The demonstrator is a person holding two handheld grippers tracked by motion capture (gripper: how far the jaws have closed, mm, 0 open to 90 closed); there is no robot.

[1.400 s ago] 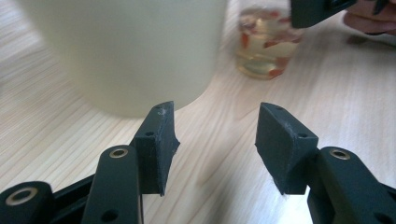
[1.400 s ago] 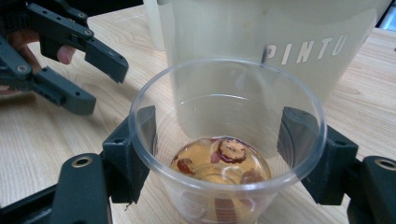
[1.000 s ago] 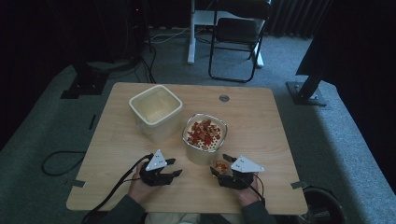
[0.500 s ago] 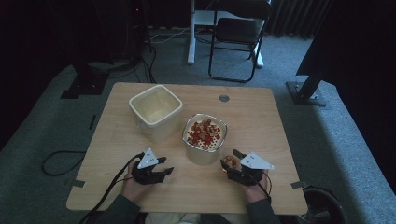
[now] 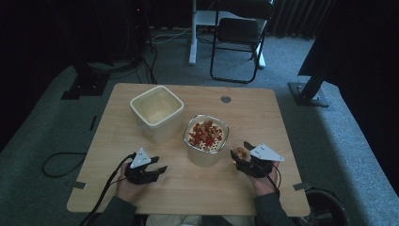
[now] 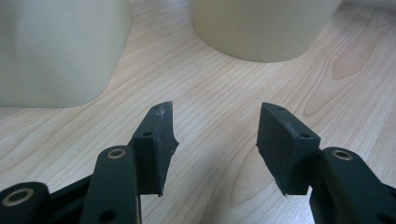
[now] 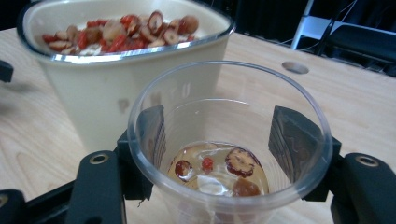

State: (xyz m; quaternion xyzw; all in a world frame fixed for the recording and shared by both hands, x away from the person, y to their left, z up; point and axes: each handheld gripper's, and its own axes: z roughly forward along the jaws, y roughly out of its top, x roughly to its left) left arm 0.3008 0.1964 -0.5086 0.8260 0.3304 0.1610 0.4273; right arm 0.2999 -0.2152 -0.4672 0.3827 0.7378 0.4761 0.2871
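The light wooden counter (image 5: pixel 263 117) spans the middle of the high view, with grey carpet around it and a dark folding chair (image 5: pixel 237 35) on the floor beyond its far edge. On the counter's far-left part stands a square cream tub (image 5: pixel 156 113), open at the top and pale inside. Just to its right and a little nearer stands a second cream container (image 5: pixel 206 140) with a shiny rim, heaped with red and brown dried fruit slices (image 5: pixel 205 133); the two containers are close together but I cannot tell whether they touch.

The left hand-held gripper (image 5: pixel 157 169) rests low over the near-left part of the counter, held by the person's left hand (image 5: pixel 126 186), with a cable trailing off the near edge. In the left gripper view its jaws stand well apart with nothing but bare wood between them, and the two containers' bases rise farther off.

The right hand-held gripper (image 5: pixel 239 157) sits at the near right, just beside the fruit container. In the right gripper view its jaws are clamped on either side of a clear plastic cup (image 7: pixel 229 140), which is upright and holds a few fruit pieces (image 7: pixel 219 170) at its bottom.

A small round grommet (image 5: pixel 226 99) is set in the counter near its far edge
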